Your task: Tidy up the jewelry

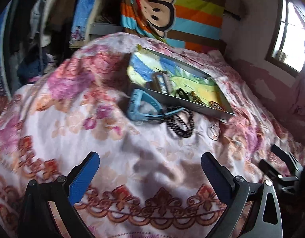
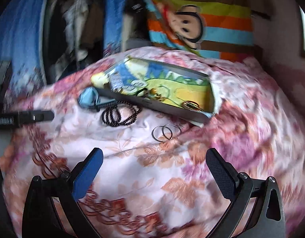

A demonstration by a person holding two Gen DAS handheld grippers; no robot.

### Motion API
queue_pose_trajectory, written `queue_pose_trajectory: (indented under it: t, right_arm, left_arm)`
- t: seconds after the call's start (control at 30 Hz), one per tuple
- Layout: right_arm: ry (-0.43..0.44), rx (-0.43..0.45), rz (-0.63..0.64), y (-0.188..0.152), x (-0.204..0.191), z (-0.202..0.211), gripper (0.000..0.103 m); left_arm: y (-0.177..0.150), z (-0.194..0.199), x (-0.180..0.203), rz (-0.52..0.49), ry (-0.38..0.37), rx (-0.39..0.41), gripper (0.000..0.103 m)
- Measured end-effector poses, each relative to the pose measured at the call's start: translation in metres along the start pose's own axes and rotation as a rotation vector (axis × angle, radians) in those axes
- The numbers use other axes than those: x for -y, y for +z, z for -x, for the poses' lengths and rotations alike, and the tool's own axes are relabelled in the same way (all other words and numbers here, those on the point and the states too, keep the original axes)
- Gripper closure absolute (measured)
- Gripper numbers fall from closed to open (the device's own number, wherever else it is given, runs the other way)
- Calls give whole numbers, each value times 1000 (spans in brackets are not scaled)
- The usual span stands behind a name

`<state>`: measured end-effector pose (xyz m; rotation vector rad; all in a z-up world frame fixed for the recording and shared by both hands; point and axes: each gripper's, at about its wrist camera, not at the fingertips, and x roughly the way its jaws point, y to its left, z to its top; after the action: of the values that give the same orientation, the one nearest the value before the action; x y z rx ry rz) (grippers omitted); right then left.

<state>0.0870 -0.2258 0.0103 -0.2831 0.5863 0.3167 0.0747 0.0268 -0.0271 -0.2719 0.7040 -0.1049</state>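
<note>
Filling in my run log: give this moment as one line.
left gripper open, empty | right gripper open, empty | black bead necklace, two silver rings, blue watch on blanket beside box

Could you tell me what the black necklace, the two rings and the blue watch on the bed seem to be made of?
The black necklace looks like small dark beads or fine chain links, matte; blur leaves it open. The two rings look like thin bare metal, silvery, with light glinting on them. The blue watch seems to have a smooth rubber or plastic strap with a dull sheen.
</note>
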Motion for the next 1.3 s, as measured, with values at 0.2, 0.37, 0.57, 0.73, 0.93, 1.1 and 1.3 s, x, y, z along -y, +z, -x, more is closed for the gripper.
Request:
queue_pose_trajectory:
  t: [0.2, 0.37, 0.57, 0.73, 0.93, 1.1, 1.3]
  right_arm:
    - [-20, -2, 98, 14, 16, -20, 1]
    - [-16, -30, 50, 14, 26, -33, 2]
    - [-6, -69, 5, 13, 34, -59, 2]
    - [25, -92, -63, 12, 45, -72, 2]
    - [64, -118, -117, 10, 50, -88, 2]
    - [99, -102, -142, 18, 51, -102, 5]
    - [164, -123, -160, 25, 47, -127, 39]
  left_arm:
    - [23, -29, 5, 13, -138, -57, 0]
    - [38, -56, 15, -56, -115, -66, 0]
    - [41, -70, 13, -50, -104, -89, 1]
    - [43, -71, 4, -16, -101, -83, 1]
    - [50, -76, 0, -42, -25, -56, 2]
    - [58, -82, -10, -16, 5, -41, 10]
    - [66, -93, -20, 4, 38, -41, 32]
